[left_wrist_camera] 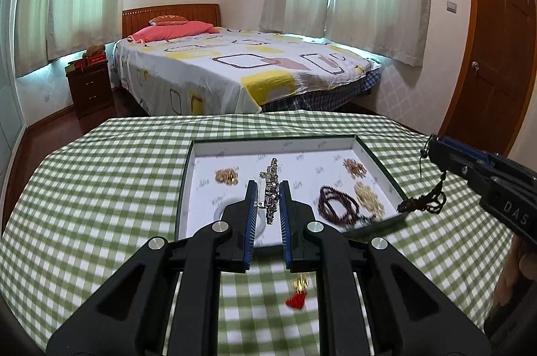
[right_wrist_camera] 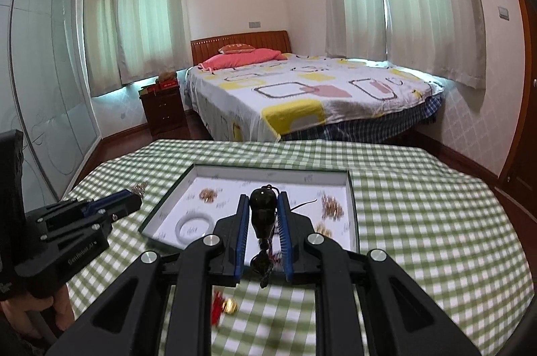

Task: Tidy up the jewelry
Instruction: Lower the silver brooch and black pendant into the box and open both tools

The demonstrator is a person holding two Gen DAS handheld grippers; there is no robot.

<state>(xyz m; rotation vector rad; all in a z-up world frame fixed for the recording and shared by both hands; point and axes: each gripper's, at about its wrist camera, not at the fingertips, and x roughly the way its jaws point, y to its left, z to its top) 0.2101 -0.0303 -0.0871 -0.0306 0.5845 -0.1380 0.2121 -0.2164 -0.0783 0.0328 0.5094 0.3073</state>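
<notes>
Left wrist, brooch (left_wrist_camera: 270, 192) between jaws

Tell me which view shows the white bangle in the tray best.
Right wrist. The white bangle shows as a nearly whole ring on the tray floor, beside the right tongs. In the left wrist view only an arc of it shows; the left tongs hide the rest.

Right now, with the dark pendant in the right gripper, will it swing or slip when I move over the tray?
Likely to swing: the dark pendant trails a limp cord and tassel below the right gripper. Its glossy, rounded body looks slippery against the pads, so move gently. The tray wall is low, so little lift seems needed.
</notes>
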